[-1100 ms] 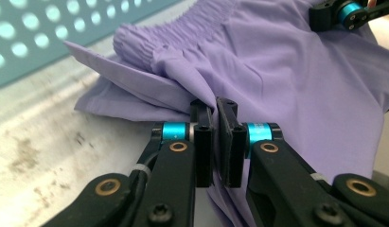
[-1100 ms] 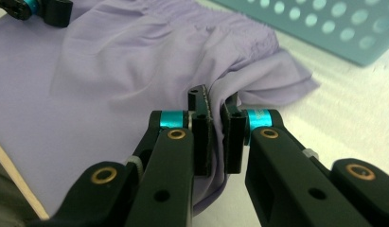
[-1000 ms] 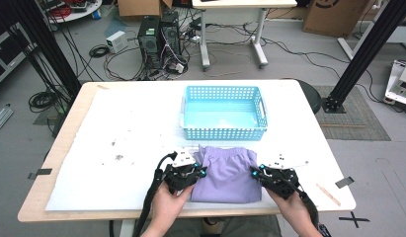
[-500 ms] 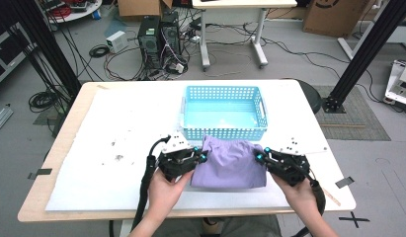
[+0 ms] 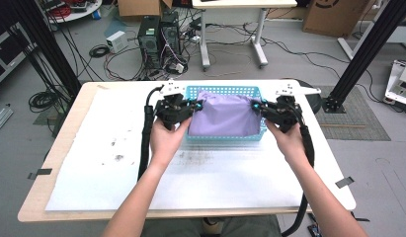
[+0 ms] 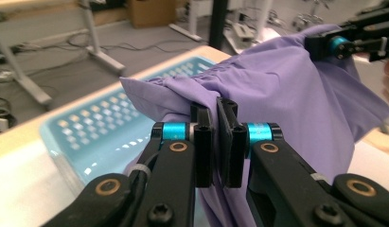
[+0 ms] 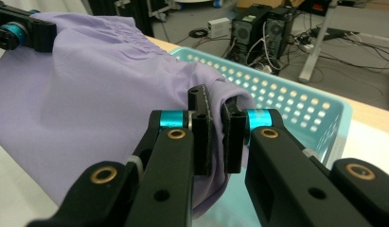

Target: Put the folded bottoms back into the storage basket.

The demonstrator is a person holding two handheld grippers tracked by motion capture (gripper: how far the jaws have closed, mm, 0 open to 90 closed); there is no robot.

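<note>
While both grippers clamp its gathered top corners, left gripper [image 5: 196, 105] at 9 o'clock, right gripper [image 5: 255, 106] at 3, smooth lilac cloth [image 5: 224, 115] hangs over perforated teal basket [image 5: 225, 90].

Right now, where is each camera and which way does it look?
High view: above the table, looking down at both hands carrying the folded purple cloth over the blue plastic basket.
Left gripper view: rides the left tongs, pinching cloth.
Right gripper view: rides the right tongs, pinching cloth.
Shared: cloth, basket.
</note>
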